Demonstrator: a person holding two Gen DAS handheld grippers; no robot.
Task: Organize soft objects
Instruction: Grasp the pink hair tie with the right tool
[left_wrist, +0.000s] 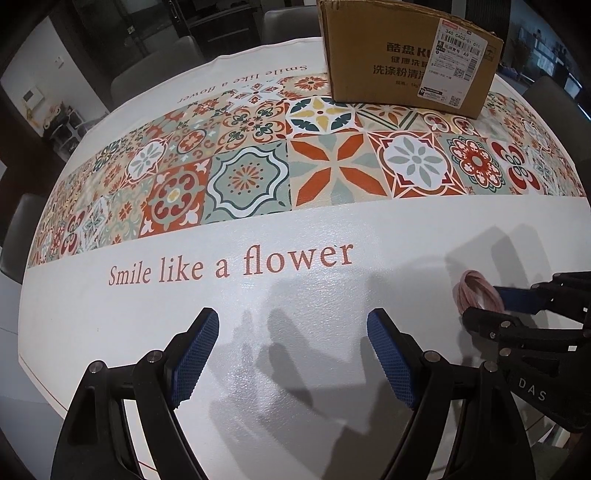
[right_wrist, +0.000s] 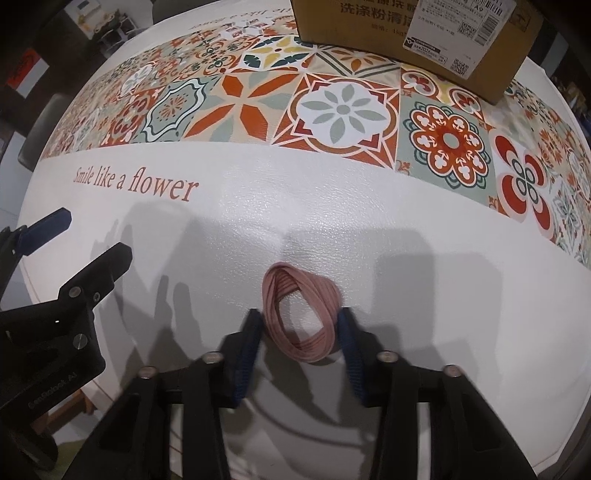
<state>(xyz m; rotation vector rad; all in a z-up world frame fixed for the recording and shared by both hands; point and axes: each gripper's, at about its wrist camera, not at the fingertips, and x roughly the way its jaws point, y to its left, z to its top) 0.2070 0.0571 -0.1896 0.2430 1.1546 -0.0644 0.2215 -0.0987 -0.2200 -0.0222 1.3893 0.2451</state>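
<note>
A pink elastic band (right_wrist: 314, 286), a soft ribbed loop, lies on the white part of the tablecloth (right_wrist: 443, 295). My right gripper (right_wrist: 300, 317) points down over it with one blue pad against each side of the loop, squeezing it into an oval. In the left wrist view the band (left_wrist: 476, 288) shows at the right edge, between the fingers of the right gripper (left_wrist: 482, 303). My left gripper (left_wrist: 293, 317) hangs over bare white cloth to the left, jaws wide and nothing between them. It also appears at the left of the right wrist view as the left gripper (right_wrist: 96, 232).
A brown cardboard box (left_wrist: 388, 55) with a shipping label stands at the back of the table on the patterned tile strip (left_wrist: 332, 166). Red lettering (left_wrist: 229, 266) runs across the white cloth. Grey chairs (left_wrist: 22, 236) ring the round table.
</note>
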